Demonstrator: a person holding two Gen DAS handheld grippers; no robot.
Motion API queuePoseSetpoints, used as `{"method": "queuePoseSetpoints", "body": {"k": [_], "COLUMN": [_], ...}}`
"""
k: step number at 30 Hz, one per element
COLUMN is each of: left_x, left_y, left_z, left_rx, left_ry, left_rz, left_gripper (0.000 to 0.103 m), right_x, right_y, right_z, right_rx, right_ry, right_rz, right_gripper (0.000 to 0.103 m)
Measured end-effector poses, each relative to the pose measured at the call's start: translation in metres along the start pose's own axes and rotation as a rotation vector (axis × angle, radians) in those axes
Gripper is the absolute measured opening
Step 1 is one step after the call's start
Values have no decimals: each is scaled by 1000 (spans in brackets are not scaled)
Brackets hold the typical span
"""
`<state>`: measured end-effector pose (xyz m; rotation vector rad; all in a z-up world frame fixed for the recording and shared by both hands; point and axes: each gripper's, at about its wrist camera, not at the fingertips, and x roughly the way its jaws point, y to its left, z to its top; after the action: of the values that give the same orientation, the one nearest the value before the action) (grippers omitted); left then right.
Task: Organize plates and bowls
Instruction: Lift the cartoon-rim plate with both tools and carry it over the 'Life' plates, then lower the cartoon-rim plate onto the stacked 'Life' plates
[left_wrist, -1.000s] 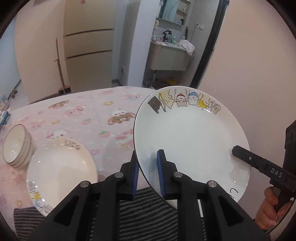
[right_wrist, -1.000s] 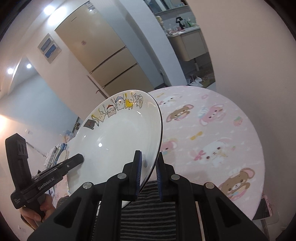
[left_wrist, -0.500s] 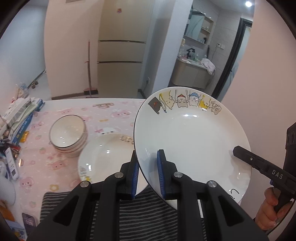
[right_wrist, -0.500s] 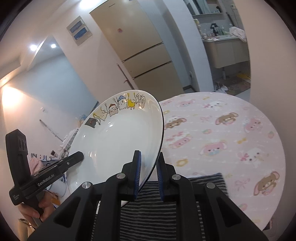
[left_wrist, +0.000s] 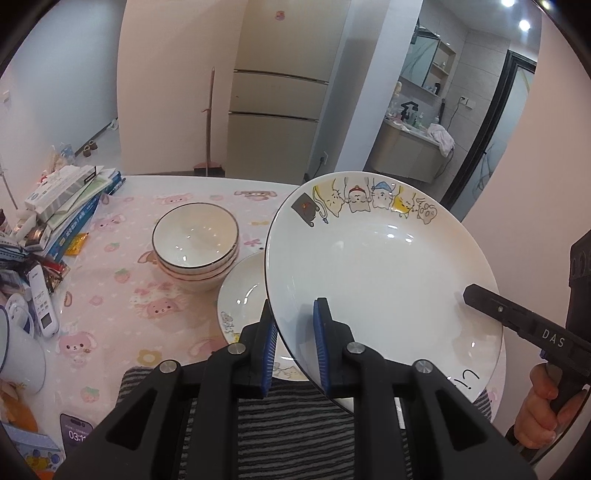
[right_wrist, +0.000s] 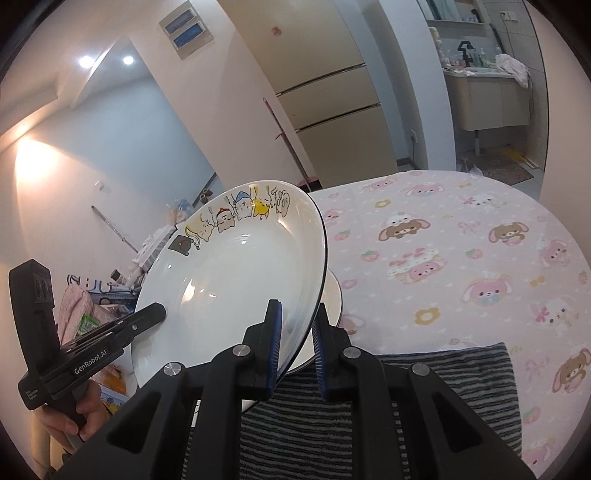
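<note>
Stacked bowls (left_wrist: 195, 251) and clutter (left_wrist: 44, 229) crowd the left; tablecloth (right_wrist: 461, 266) right lies bare.

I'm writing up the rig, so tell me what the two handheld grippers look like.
Both are matte black plastic with angular, strutted finger arms, silver round bolt heads and ribbed blue pads. The left gripper carries white "GenRobot.AI" lettering on its side; the right gripper shows "DAS" on its finger. Each has a black pistol-style handle. No cables or sleeves are visible.

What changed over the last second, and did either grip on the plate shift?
The held plate was carried sideways across the table, and now hangs over the second plate beside the stacked bowls. Unchanged: left gripper and right gripper both stay clamped on its rim at the same spots; bowls and lower plate unmoved.
</note>
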<state>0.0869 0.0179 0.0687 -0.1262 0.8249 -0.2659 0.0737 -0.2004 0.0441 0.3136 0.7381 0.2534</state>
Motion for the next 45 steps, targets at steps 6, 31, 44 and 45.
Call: {"method": "queuePoseSetpoints", "body": {"k": [6,31,44,45], "left_x": [14,101,117,118], "left_y": [17,51,55,56], "left_z": [-3,-28,-34,-34], "left_rx": [-8,-17,-46,-44], "left_ry": [-12,69,129,130], "left_rz": [18,-17,28,28], "left_gripper": [16,17,17,17], "right_x": [32,121,145,145], "right_y": [2,-30,-30,-28], "right_z": [4,-17,-27,-28], "right_rx": [-19,17,13,-5], "right_ry": [28,127,184,177], "right_rz": [19,3,-26,-44], "right_gripper": [18,20,20,20]}}
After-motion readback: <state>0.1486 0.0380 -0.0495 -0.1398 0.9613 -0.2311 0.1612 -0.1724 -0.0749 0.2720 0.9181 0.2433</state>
